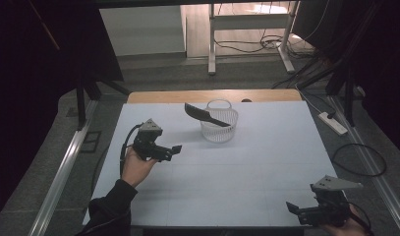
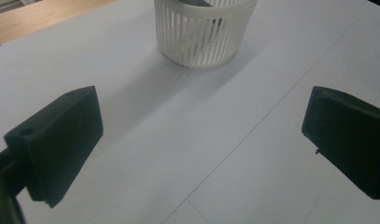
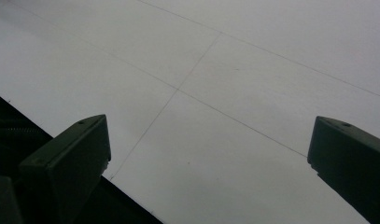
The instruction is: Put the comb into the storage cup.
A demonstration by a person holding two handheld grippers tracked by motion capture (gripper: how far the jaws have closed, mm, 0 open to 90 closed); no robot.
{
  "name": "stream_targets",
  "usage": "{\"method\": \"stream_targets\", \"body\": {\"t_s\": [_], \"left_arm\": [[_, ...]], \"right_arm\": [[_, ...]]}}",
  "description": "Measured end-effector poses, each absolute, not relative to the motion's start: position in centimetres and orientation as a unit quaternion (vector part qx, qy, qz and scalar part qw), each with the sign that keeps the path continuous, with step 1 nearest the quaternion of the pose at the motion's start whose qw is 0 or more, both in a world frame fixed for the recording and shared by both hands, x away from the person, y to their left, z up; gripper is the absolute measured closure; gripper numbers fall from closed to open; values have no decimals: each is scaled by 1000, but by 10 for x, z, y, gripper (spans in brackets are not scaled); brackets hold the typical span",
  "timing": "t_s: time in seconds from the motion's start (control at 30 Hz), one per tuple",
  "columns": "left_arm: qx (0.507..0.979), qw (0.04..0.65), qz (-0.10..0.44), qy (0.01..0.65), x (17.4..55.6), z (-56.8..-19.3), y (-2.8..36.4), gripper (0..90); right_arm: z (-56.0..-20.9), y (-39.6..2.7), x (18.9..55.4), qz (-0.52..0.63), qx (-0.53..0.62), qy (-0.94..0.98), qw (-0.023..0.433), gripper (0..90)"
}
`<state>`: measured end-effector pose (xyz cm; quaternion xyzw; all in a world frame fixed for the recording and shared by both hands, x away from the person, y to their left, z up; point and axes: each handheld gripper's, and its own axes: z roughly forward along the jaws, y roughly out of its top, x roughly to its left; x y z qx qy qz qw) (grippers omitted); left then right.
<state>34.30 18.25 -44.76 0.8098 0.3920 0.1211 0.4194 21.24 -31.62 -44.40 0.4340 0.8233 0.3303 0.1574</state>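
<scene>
A white slatted basket (image 1: 219, 121) stands near the far middle of the white table (image 1: 246, 167). A black comb-like tool (image 1: 203, 114) leans in it, its head sticking out over the left rim. My left gripper (image 1: 175, 149) is held above the table's left part, pointing right toward the basket (image 2: 204, 30), jaws wide apart and empty. At the near right corner my right gripper (image 1: 292, 208) points left over the front edge, open with nothing between its jaws. In the right gripper view the jaws frame bare table (image 3: 234, 93).
A wooden strip (image 1: 212, 95) runs along the table's far edge. Metal rails flank the table on the floor. A power strip (image 1: 332, 122) and cables lie on the floor to the right. A white frame stand (image 1: 246, 34) is behind.
</scene>
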Motion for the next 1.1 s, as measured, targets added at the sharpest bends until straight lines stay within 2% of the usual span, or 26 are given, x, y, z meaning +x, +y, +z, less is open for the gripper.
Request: {"method": "stream_targets", "body": {"t_s": [1.1], "left_arm": [[804,421,125,401,312,-449,200,0]], "right_arm": [[-444,-314,212,326,432,826,158,0]]}}
